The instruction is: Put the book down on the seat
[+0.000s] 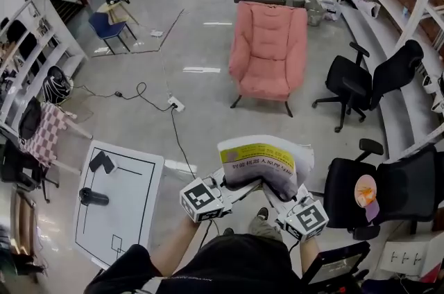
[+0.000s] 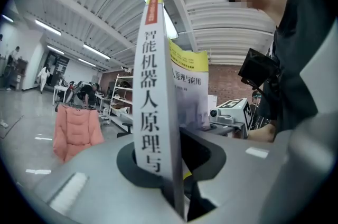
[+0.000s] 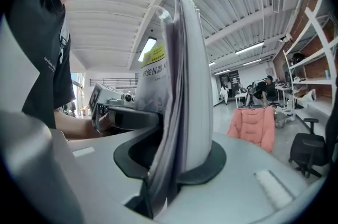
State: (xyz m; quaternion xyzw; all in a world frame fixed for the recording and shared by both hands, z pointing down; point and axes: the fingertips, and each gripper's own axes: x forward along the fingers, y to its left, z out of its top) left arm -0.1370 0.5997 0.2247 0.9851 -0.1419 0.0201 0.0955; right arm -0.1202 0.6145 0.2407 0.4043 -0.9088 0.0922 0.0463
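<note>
Between the tongs, out in front of the person's chest, the book (image 1: 260, 164) hangs in the air. The left tongs (image 1: 232, 186) are clamped on its spine end and the right tongs (image 1: 277, 193) are clamped on its open edge. It is a soft paperback with a glossy white and yellow cover, thick and limp. On the right tongs' side the pages bow and splay into a loose grey wad, so I judge that grip the weaker one. If those jaws hold only some of the leaves, the rest could slide out, crease or tear, and the book would then swing from the left tongs alone. The pink armchair (image 1: 268, 50) stands well ahead of both tongs, across bare, smooth floor. Its seat is puffy, quilted fabric on thin dark legs. A glossy cover let go too high or too near the front lip could slip off, or the book could land open with its pages folded. A thin black cable (image 1: 177, 140) snakes over the floor ahead and left of the left tongs and could catch a foot. Just right of the right tongs, a black office chair (image 1: 354, 192) narrows the way.
</note>
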